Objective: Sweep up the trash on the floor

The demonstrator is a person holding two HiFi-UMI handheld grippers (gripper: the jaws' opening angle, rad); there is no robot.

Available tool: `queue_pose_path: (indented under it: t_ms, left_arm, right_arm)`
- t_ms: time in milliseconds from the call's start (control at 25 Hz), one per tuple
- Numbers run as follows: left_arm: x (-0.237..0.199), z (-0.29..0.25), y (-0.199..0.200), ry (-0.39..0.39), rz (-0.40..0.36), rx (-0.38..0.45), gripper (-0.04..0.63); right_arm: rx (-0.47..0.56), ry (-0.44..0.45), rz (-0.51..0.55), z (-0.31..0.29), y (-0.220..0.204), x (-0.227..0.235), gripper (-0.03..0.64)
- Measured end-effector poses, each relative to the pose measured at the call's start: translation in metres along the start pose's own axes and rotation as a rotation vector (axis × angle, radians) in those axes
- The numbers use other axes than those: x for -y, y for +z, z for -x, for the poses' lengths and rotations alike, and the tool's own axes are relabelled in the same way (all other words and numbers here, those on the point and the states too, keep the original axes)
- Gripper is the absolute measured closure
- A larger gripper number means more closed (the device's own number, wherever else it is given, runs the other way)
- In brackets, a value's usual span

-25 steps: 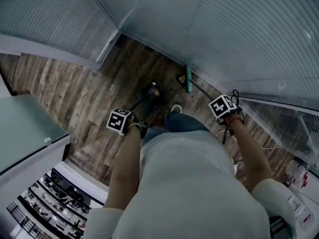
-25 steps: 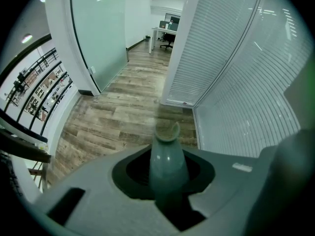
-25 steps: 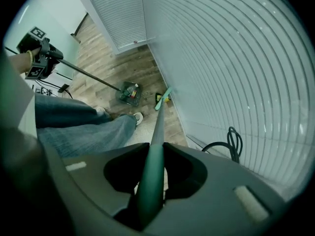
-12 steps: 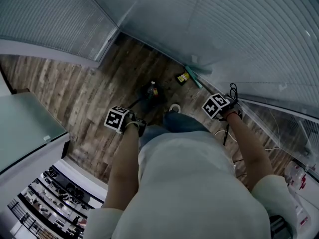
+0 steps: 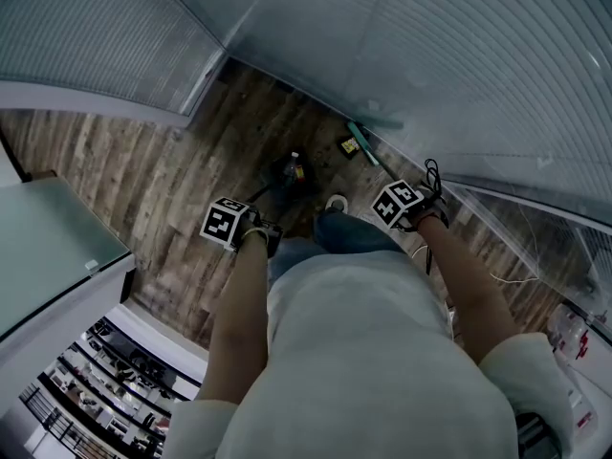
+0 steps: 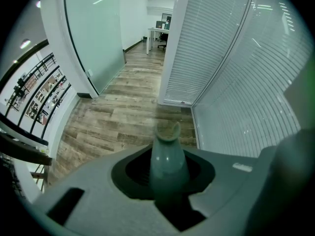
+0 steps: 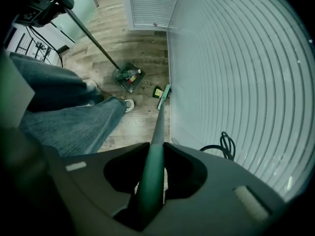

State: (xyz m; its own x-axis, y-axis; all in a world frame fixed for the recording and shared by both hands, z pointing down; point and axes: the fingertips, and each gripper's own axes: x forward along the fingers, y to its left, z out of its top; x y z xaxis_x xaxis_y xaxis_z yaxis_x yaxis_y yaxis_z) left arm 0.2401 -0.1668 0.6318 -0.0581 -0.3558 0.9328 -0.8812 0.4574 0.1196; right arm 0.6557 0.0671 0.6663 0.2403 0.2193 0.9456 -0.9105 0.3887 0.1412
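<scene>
Both arms [image 5: 244, 314] reach down, L tongs [image 6: 167, 181] clamped on dustpan handle [image 6: 167, 154], R tongs [image 7: 150, 181] clamped on broom handle [image 7: 158, 127].

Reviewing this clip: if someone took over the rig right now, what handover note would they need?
Left tool: shut on the dustpan handle; the dustpan sits on the wood floor ahead of the person's shoe.
Right tool: shut on the broom handle; the broom head is down at the foot of the blinds.
Done: some trash already lies in the dustpan.
Left: a yellow-and-black scrap lies beside the broom head, on the dustpan side; sweep it in.
</scene>
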Motion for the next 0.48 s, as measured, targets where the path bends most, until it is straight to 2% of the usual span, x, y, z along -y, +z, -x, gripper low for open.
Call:
queue_pose_path:
  t_ms: [240,480]
  left_arm:
    - [-0.001,-0.002,0.0,0.001,0.027,0.005,0.505]
    - [-0.003,-0.003,0.004,0.0,0.033,0.006,0.502]
  right_arm:
    - [0.019,0.08,-0.148,-0.003,0.004,-0.023,0.52]
    - [0.03,0.099,-0.152,0.005,0.012,-0.05,0.52]
